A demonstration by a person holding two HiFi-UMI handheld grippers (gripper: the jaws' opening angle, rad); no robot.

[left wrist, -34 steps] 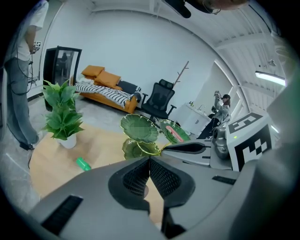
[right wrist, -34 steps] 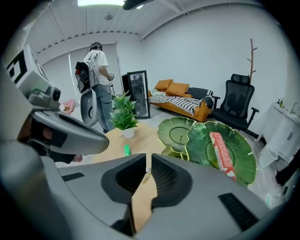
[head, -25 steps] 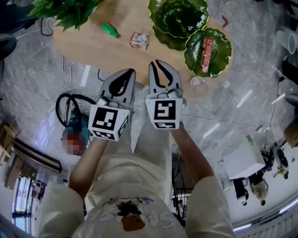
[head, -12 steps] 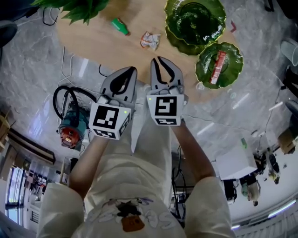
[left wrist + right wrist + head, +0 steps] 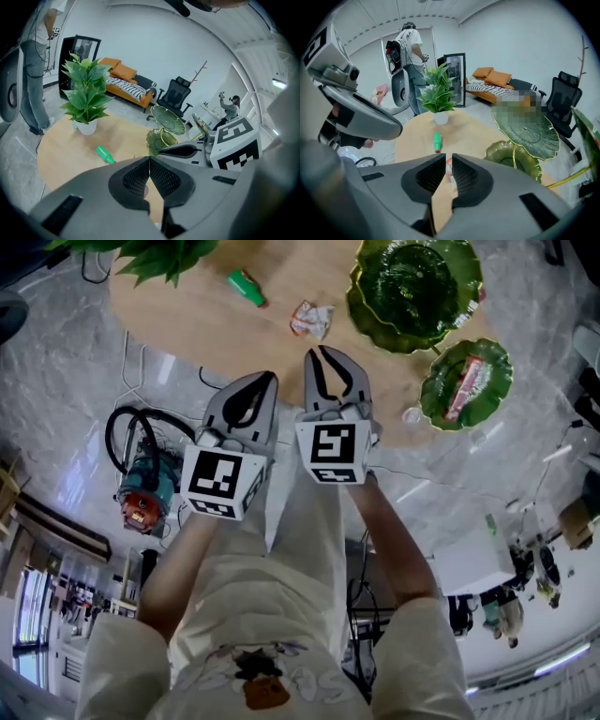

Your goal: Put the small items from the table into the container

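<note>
At wooden table (image 5: pixel 211 324), left gripper (image 5: pixel 267 378) jaws clenched empty, right gripper (image 5: pixel 323 352) barely parted.

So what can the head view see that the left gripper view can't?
Only the head view shows the printed shirt and the machine on the floor. Only the left gripper view shows the sofa, the chair and the white pot. Both show the table, the green bottle, the leaf dishes and the plant.
</note>
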